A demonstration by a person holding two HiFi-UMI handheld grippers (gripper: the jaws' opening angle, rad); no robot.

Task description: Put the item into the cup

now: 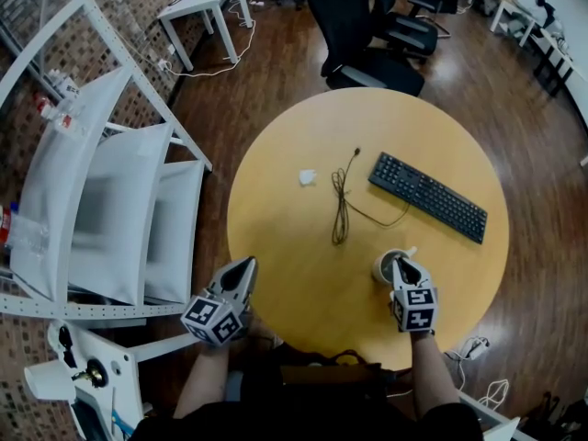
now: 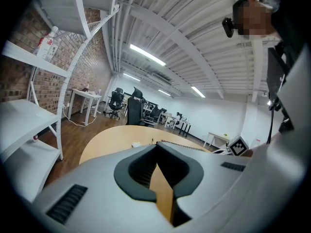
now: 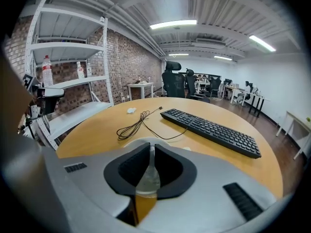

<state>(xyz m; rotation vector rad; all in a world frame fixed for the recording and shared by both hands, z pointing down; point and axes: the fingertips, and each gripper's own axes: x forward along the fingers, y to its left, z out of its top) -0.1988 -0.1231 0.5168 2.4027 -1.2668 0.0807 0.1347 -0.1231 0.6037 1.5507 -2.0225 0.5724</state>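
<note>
A small white crumpled item [image 1: 307, 177] lies on the round wooden table [image 1: 294, 292], far from both grippers; the right gripper view shows the same item [image 3: 131, 110]. A white cup [image 1: 384, 266] stands near the table's front right. A white bit [image 1: 411, 251] pokes over the cup's far rim. My right gripper [image 1: 401, 261] hangs right over the cup. Its jaws stand open by a narrow gap and press on nothing, with the cup's rim [image 3: 168, 140] showing just beyond my right gripper [image 3: 150, 147]. My left gripper [image 1: 250, 263] is at the table's front left edge, shut and empty, also in its own view [image 2: 156, 147].
A black keyboard [image 1: 428, 197] lies at the right, behind the cup. A coiled black cable [image 1: 341, 205] runs down the table's middle. White shelving [image 1: 101, 209] stands close on the left. Black office chairs [image 1: 363, 26] are beyond the table.
</note>
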